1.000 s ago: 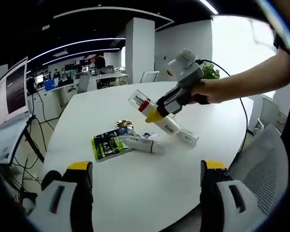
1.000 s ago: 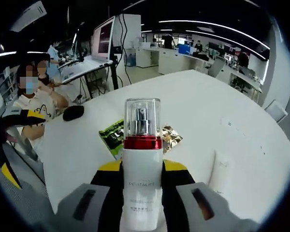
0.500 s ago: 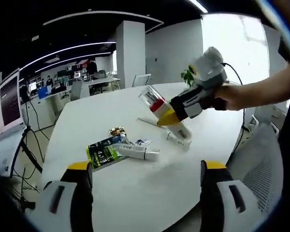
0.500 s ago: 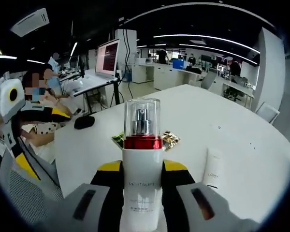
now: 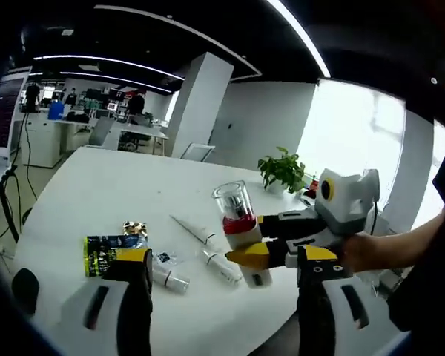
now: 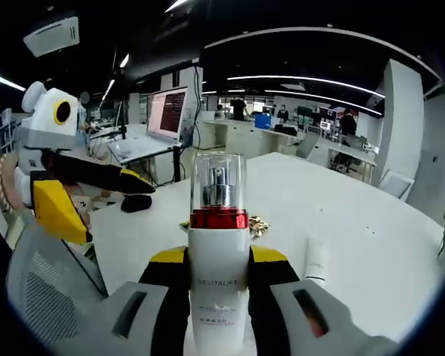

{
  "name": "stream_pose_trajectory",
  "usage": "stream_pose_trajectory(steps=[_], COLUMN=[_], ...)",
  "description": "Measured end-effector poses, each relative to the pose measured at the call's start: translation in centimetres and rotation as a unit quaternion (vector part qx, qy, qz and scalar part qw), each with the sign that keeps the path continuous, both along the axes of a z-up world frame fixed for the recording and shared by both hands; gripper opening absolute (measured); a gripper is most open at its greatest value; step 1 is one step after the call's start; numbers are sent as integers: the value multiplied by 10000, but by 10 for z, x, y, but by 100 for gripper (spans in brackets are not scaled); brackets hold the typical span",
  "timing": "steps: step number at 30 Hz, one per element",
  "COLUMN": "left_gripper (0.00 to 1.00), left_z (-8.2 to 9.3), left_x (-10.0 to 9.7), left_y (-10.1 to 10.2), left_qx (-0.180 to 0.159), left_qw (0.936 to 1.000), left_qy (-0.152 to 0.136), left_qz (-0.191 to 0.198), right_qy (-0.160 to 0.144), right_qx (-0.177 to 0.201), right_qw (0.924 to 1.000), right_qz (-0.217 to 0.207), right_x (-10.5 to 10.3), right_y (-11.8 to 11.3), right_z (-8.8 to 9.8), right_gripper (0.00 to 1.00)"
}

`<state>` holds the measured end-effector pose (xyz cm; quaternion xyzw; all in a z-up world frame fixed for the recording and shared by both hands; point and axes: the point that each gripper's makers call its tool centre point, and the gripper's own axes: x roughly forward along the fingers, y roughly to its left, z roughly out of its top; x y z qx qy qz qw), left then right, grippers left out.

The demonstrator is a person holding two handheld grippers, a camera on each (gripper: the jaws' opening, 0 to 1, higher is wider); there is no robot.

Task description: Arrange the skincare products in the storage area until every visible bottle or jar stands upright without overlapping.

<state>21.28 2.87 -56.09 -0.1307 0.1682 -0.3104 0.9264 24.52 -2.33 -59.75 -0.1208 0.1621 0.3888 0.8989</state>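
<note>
Open-plan office, round white table [image 5: 74, 185] under strip lights, desks and monitors far behind.

Right gripper [image 6: 218, 268] clenched on a white pump bottle [image 6: 219, 274] with red collar and clear cap, held upright between the yellow-tipped jaws and labelled REVITALIFT. Seen from the left gripper view as well: same bottle [image 5: 239, 230] raised above the table at the right, tilted a little, clamped low on its body by the right gripper [image 5: 261, 256]. Left gripper [image 5: 219, 261] spread wide, nothing between its jaws, hovering at the near edge of the table.

Beyond the held bottle, several things lying flat on the table: a white tube [image 6: 317, 259] just right of it, a gold foil sachet [image 6: 259, 225] behind it. From the other side, a green-and-black packet [image 5: 107, 251], a small tube [image 5: 168, 278] lying down near it, another white tube [image 5: 222, 267] and a slim white stick [image 5: 193, 229] (exact type too small to tell).

Likely trouble from here: bottle set down on or against a lying tube and tipping over; a tall narrow body released while tilted would topple; grip low on the body leaves the top free to swing. Lying tubes not yet stood up.
</note>
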Motion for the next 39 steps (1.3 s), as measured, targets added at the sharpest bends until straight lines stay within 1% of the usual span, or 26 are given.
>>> stream_pose_trajectory(steps=[5, 8, 10, 11, 12, 15, 17, 19, 21, 25, 27, 29, 30, 31, 33, 36, 39], left_gripper=[66, 58, 50, 48, 47, 46, 43, 38, 37, 33, 30, 23, 24, 24, 24, 23, 22], left_z=[4, 4, 8, 7, 6, 5, 7, 8, 6, 5, 4, 9, 12, 10, 11, 10, 7], left_x=[1, 2, 2, 3, 3, 1, -2, -2, -1, 2, 3, 6, 6, 5, 6, 8, 8], left_y=[-13, -20, -28, -30, -33, -40, -43, -46, -47, -50, -53, -52, -56, -56, -58, -63, -70], left_qx=[-258, -431, -782, -889, -927, -893, -915, -855, -796, -812, -712, -515, -422, -443, -459, -487, -637], left_qw=[9996, 9989, 9965, 9955, 9951, 9953, 9951, 9958, 9962, 9961, 9969, 9986, 9990, 9990, 9989, 9987, 9972], left_qy=[115, 192, 282, 318, 349, 365, 361, 318, 323, 338, 315, 40, -126, -14, -13, 126, 378], left_qz=[-48, -38, 47, 33, 2, -29, -84, -113, -113, -74, -61, 67, 4, 60, 74, 46, -68], right_qy=[-64, -114, -120, -123, -142, -185, -228, -239, -245, -248, -245, -235, -232, -183, -204, -137, -67], right_qx=[98, 109, 163, 183, 208, 214, 215, 222, 244, 259, 280, 336, 378, 414, 399, 410, 478], right_qw=[9999, 9998, 9997, 9997, 9996, 9995, 9994, 9994, 9993, 9993, 9992, 9991, 9990, 9989, 9989, 9990, 9988], right_qz=[-77, -110, -125, -124, -128, -118, -119, -125, -136, -129, -126, -99, -114, -125, -102, -89, 21], right_x=[-13, -18, -21, -22, -24, -27, -29, -28, -28, -27, -27, -28, -27, -26, -26, -25, -26], right_y=[2, 3, 4, 5, 6, 8, 9, 8, 8, 7, 6, 5, 4, 3, 0, -6, -12], right_z=[5, 7, 9, 10, 12, 15, 18, 18, 19, 21, 22, 22, 23, 24, 25, 25, 24], right_gripper=[29, 29, 29, 29, 29, 29, 29, 29, 29, 29, 29, 29, 29, 29, 29, 30, 30])
